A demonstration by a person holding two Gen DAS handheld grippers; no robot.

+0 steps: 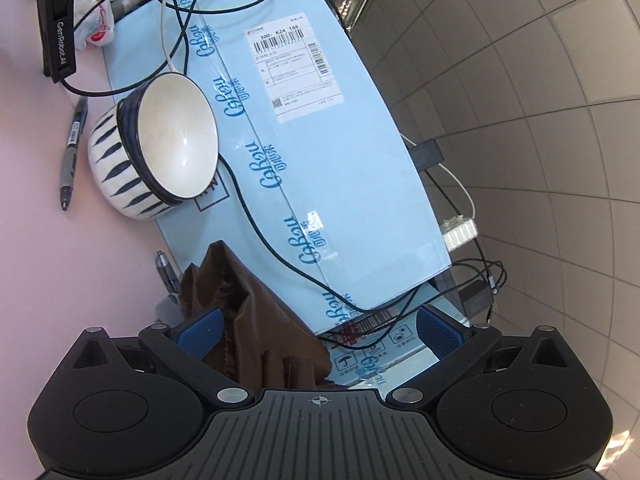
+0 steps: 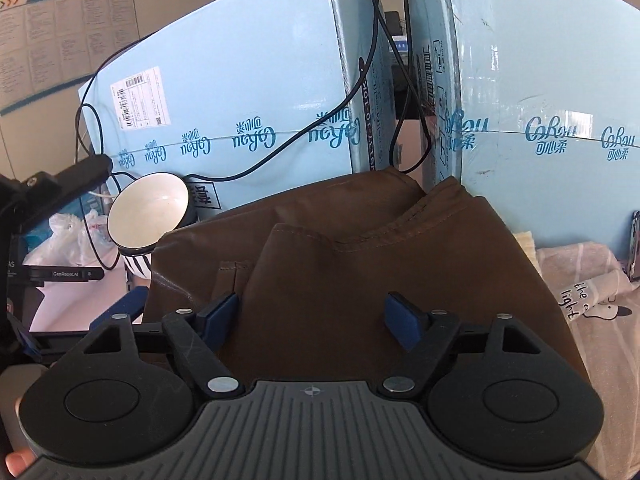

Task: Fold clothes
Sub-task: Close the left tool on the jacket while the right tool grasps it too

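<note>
A brown garment (image 2: 360, 264) lies folded in layers on the table in the right wrist view, in front of the blue boxes. My right gripper (image 2: 316, 320) is open just above its near part, with a blue pad on each side. In the left wrist view a bunched edge of the same brown garment (image 1: 248, 312) lies between the fingers. My left gripper (image 1: 320, 336) is open, its left pad (image 1: 202, 332) against the cloth. The left gripper's blue finger also shows in the right wrist view (image 2: 120, 308), at the garment's left edge.
Light blue cardboard boxes (image 1: 320, 140) (image 2: 240, 100) stand close behind, with black cables over them. A white bowl with blue stripes (image 1: 160, 148) (image 2: 148, 208) lies tipped on its side. A pen (image 1: 72, 152) lies on the pink table. A pale printed shirt (image 2: 592, 300) lies at the right.
</note>
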